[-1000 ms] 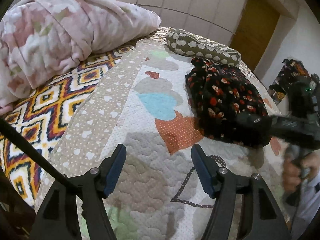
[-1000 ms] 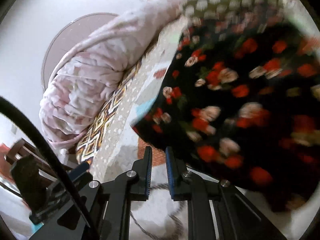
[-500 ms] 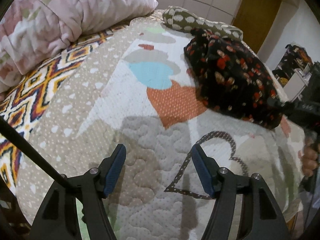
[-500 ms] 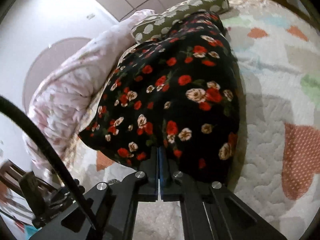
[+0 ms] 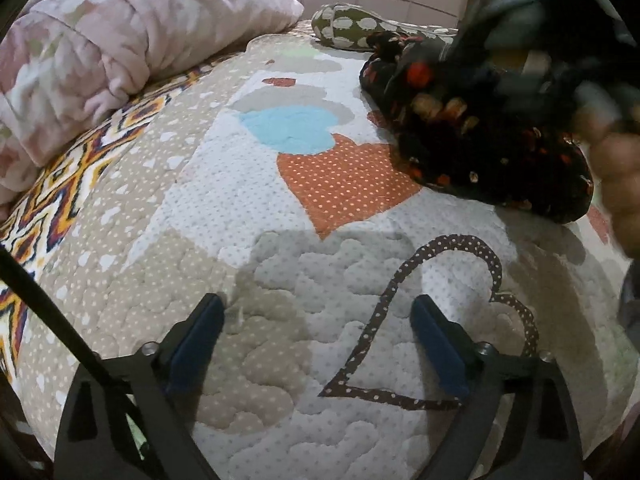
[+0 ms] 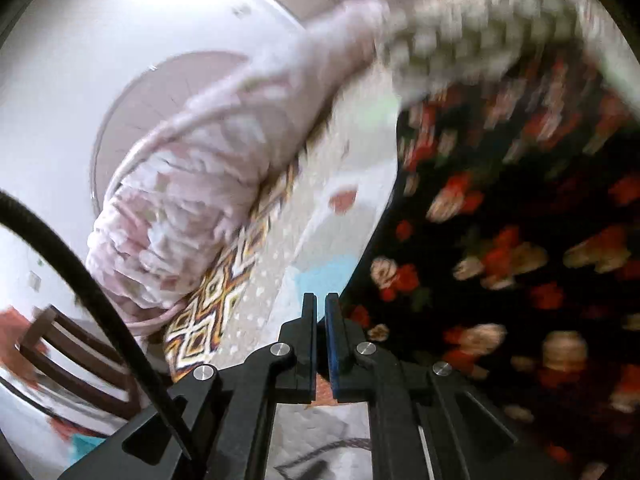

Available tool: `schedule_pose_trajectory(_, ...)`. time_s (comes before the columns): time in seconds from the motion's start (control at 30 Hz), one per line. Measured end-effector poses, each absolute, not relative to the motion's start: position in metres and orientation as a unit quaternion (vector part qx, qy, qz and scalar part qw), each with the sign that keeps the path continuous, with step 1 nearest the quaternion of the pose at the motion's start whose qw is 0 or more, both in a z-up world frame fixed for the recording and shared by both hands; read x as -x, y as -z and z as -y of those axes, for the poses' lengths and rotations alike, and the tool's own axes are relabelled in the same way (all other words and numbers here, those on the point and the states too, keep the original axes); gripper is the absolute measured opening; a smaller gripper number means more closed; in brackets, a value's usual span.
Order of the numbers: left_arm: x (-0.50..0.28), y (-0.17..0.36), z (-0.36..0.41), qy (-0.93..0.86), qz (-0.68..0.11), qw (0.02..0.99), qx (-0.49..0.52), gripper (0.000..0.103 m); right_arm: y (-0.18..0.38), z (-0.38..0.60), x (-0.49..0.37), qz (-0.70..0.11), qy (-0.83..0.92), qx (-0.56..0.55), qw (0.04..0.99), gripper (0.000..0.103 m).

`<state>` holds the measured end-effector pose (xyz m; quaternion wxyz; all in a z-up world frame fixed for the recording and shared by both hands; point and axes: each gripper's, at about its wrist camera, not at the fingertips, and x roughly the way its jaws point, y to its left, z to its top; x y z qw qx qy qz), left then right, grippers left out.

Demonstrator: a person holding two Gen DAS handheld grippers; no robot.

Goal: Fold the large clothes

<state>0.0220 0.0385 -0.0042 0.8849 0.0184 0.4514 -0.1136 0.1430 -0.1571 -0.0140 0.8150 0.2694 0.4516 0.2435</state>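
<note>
A black garment with red and cream flowers (image 5: pixel 480 148) lies bunched on the quilted bedspread (image 5: pixel 280 240), at the right of the left wrist view. It fills the right side of the blurred right wrist view (image 6: pixel 520 260). My left gripper (image 5: pixel 316 340) is open and empty, low over the quilt near the bed's front. My right gripper (image 6: pixel 320 312) has its jaws nearly together with a thin gap, and nothing shows between them; the garment's edge lies just right of the fingers. In the left wrist view the right gripper is a dark blur (image 5: pixel 540 20) above the garment.
A pink rumpled duvet (image 5: pixel 100 60) lies at the back left over a zigzag-patterned blanket (image 5: pixel 60 200). A green spotted pillow (image 5: pixel 348 28) lies behind the garment. A wooden chair (image 6: pixel 72 360) stands beside the bed. The holder's hand (image 5: pixel 616 168) is at the right edge.
The right gripper has swung up and away from the garment's front edge, its view now blurred and tilted. The left gripper stays open and has shifted slightly over the quilt.
</note>
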Motion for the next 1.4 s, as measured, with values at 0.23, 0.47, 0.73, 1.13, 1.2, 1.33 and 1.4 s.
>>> schedule_pose_trajectory(0.23,-0.023,0.009,-0.029,0.114,-0.451,0.884,-0.045,0.103,0.032,0.185,-0.097,-0.444,-0.239,-0.310,0.806,0.000)
schedule_pose_trajectory(0.47,-0.028,0.007,-0.022,0.100,-0.465,0.878,-0.059,0.103,0.009,0.243,0.012,-0.387,-0.104,-0.240,0.884,0.025)
schedule_pose_trajectory(0.73,0.027,-0.046,-0.022,0.101,-0.418,0.903,0.003,0.103,-0.006,0.268,0.098,-0.318,0.034,-0.165,0.933,0.038)
schedule_pose_trajectory(1.13,0.097,-0.100,-0.021,0.066,-0.346,0.936,-0.005,0.103,-0.008,0.263,0.136,-0.303,0.073,-0.156,0.937,0.050)
schedule_pose_trajectory(1.2,0.099,-0.099,-0.019,0.054,-0.349,0.935,-0.012,0.103,-0.006,0.264,0.138,-0.305,0.077,-0.158,0.936,0.051)
schedule_pose_trajectory(1.33,0.102,-0.097,-0.017,0.049,-0.352,0.934,-0.020,0.103,-0.003,0.263,0.141,-0.310,0.086,-0.152,0.934,0.053)
schedule_pose_trajectory(1.4,0.103,-0.096,-0.017,0.049,-0.356,0.933,-0.021,0.103,-0.002,0.261,0.142,-0.313,0.089,-0.146,0.934,0.053)
